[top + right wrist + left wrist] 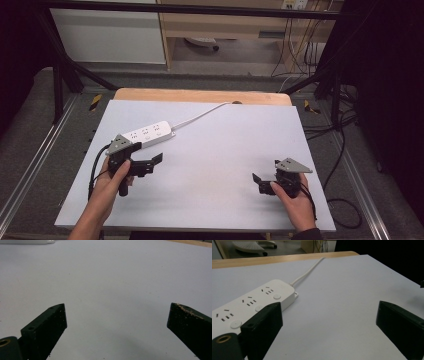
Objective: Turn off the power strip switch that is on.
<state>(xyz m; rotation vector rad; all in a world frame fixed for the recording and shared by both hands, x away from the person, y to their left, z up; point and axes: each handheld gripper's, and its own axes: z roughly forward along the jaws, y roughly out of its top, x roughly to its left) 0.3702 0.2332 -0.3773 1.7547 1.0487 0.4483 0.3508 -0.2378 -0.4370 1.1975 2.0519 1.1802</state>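
Two grippers idling, jaws spread, nothing held. I'm seeing the power strip (146,134) lying at the table's (215,150) far left, long axis slanting away, just beside my left gripper (150,162); right gripper (260,182) sitting well apart.

A table (210,165) is seen, covered by a pale grey-blue sheet, with a strip of bare light wood left showing along its far edge. On the sheet, towards the far left, a white power strip (148,133) is laid flat — three sockets in a row — and its white cord (200,116) is run off over the far edge.
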